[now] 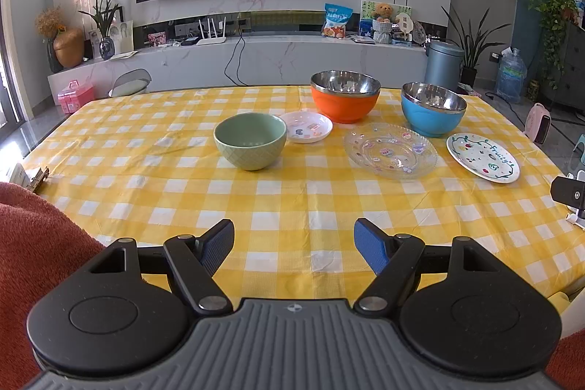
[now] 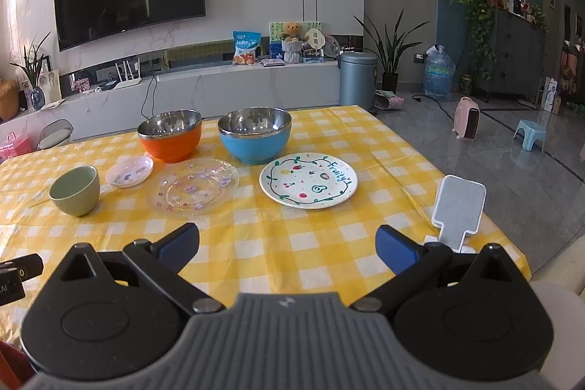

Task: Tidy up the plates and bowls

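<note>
On the yellow checked tablecloth (image 1: 278, 203) stand a green bowl (image 1: 250, 140), a small pink plate (image 1: 306, 127), an orange steel-lined bowl (image 1: 345, 96), a blue steel-lined bowl (image 1: 433, 108), a clear patterned glass plate (image 1: 390, 150) and a white "Fruity" plate (image 1: 482, 157). My left gripper (image 1: 294, 245) hangs open over the near table, well short of them, nothing between its fingers. The right wrist view shows the same set: green bowl (image 2: 74, 190), pink plate (image 2: 129, 172), orange bowl (image 2: 170, 135), blue bowl (image 2: 255, 135), glass plate (image 2: 193, 187), Fruity plate (image 2: 308, 180). My right gripper (image 2: 287, 245) is open and holds nothing.
A white-and-grey phone stand (image 2: 457, 210) sits at the table's right edge beside my right gripper. A small clip (image 1: 36, 177) lies at the left edge. A red sleeve (image 1: 33, 243) shows at lower left. Behind the table run a TV console (image 1: 256, 57) and a grey bin (image 1: 443, 65).
</note>
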`<state>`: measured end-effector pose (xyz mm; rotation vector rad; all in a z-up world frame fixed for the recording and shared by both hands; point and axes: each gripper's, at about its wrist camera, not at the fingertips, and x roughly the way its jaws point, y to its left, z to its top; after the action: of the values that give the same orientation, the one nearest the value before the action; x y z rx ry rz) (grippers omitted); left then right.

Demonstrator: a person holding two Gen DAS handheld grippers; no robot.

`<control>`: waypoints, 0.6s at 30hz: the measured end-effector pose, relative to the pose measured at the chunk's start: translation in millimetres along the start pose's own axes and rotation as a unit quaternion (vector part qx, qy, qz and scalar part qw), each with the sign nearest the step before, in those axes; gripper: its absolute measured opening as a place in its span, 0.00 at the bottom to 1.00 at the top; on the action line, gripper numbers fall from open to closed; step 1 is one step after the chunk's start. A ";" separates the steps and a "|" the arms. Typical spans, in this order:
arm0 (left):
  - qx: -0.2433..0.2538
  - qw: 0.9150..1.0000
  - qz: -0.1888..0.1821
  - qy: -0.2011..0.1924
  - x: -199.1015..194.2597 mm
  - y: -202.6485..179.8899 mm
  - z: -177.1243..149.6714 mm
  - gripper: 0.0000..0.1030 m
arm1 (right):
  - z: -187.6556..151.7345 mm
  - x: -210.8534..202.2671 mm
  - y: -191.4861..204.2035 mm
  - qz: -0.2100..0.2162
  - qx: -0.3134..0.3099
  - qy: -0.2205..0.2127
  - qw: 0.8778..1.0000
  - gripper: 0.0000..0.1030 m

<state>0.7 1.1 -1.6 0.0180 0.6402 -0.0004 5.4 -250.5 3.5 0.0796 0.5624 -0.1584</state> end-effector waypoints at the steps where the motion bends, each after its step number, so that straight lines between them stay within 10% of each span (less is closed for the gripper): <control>1: 0.000 1.000 0.000 0.000 -0.2 -0.3 0.2 0.85 | 0.0 0.1 -0.2 0.000 -0.001 0.000 1.000 0.98; 18: -0.002 1.000 -0.001 0.002 0.8 -0.4 -0.8 0.85 | -0.2 0.5 0.4 -0.001 -0.002 0.001 1.000 0.98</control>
<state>0.8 0.7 -2.7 0.0147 0.6433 -0.0006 5.8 -250.1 3.1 0.0757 0.5647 -0.1587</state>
